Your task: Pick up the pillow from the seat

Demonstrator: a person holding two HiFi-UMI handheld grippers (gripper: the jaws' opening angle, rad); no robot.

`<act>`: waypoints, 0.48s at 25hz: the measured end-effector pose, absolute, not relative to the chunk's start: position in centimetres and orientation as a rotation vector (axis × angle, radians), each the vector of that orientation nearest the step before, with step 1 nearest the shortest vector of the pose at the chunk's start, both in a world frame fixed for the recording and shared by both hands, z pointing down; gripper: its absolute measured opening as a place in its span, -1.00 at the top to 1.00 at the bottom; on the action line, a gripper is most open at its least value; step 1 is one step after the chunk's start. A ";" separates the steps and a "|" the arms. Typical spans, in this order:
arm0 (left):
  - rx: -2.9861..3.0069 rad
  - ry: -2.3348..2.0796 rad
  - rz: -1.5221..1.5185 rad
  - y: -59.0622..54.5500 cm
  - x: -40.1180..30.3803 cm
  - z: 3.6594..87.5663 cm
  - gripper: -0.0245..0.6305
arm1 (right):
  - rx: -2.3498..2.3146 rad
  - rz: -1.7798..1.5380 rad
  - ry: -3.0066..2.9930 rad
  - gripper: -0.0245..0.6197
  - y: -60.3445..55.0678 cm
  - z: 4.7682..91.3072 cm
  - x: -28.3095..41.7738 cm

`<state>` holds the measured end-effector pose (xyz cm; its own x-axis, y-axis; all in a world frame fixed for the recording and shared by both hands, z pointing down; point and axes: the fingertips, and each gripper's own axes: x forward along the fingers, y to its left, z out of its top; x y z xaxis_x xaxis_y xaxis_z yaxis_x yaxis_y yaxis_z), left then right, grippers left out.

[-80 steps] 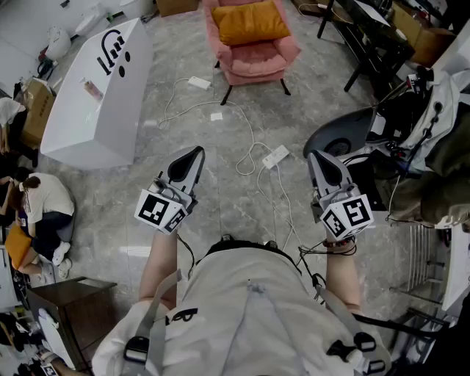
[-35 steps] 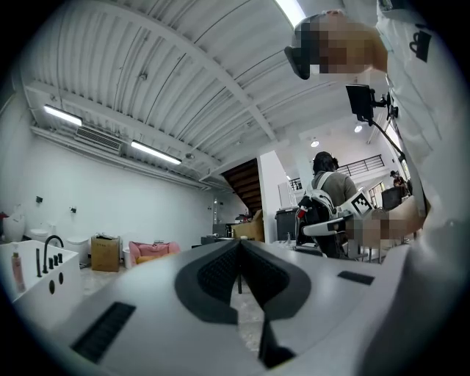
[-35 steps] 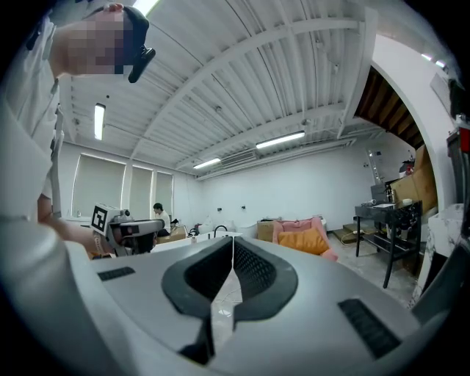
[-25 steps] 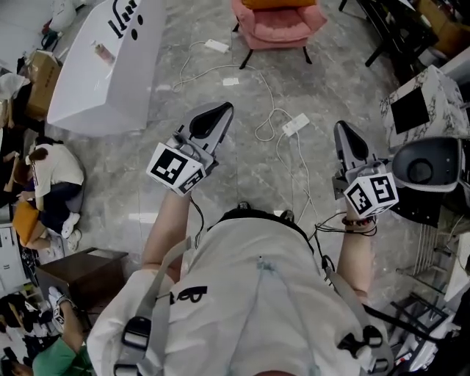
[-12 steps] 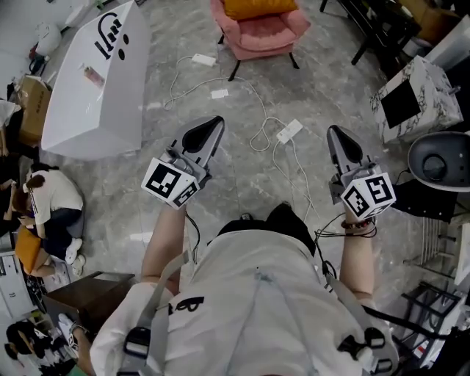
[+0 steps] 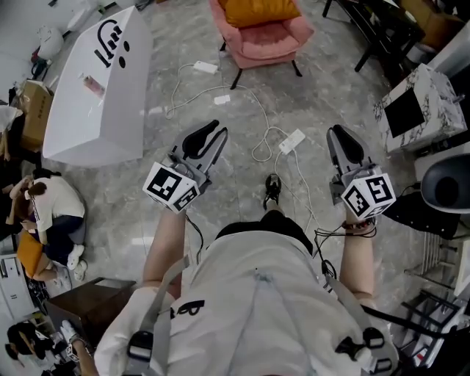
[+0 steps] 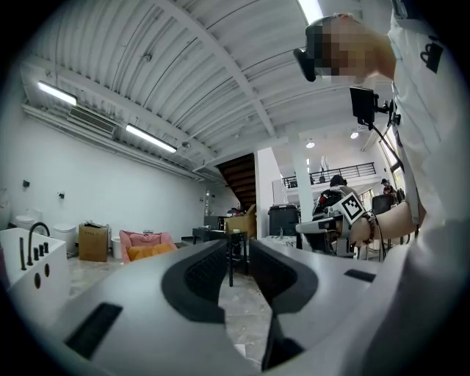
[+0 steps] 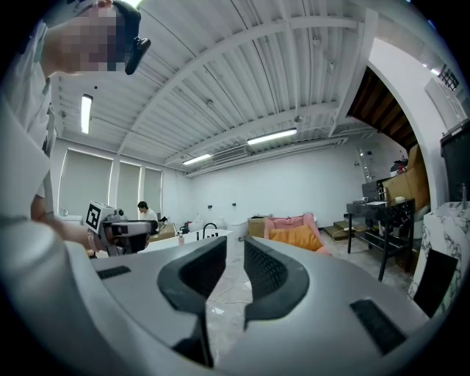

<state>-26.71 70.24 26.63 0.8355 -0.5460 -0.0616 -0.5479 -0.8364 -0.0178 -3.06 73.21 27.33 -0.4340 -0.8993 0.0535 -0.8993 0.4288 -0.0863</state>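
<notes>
Left gripper (image 6: 208, 136): held at 9 o'clock over the grey floor (image 6: 125, 194). Its fingers are opening, with a narrow gap and nothing between them. Orange pillow (image 6: 258, 10): lies on the seat of the pink armchair (image 6: 273, 42) at 12 o'clock, well apart from both grippers. Right gripper (image 6: 342, 141): at 3 o'clock, fingers opening, narrow gap, empty.
</notes>
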 end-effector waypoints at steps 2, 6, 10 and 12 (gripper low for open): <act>-2.983 0.888 0.070 68.9 -26.1 26.8 0.64 | -1.650 -0.177 2.665 0.55 71.5 27.5 -2.7; -3.011 0.880 0.069 65.6 -24.6 27.0 0.52 | -1.625 -0.188 2.686 0.42 67.7 27.5 -1.7; -3.031 0.869 0.079 61.9 -22.4 26.7 0.39 | -1.602 -0.210 2.713 0.33 63.7 27.7 -0.1; -3.029 0.858 0.057 60.2 -21.2 26.7 0.32 | -1.593 -0.220 2.722 0.29 61.5 27.7 0.8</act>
<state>-21.18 60.21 26.73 0.8508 -0.5245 -0.0329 -0.5242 -0.8514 0.0168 0.81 61.50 27.65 -0.4920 -0.8661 0.0877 -0.8690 0.4825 -0.1098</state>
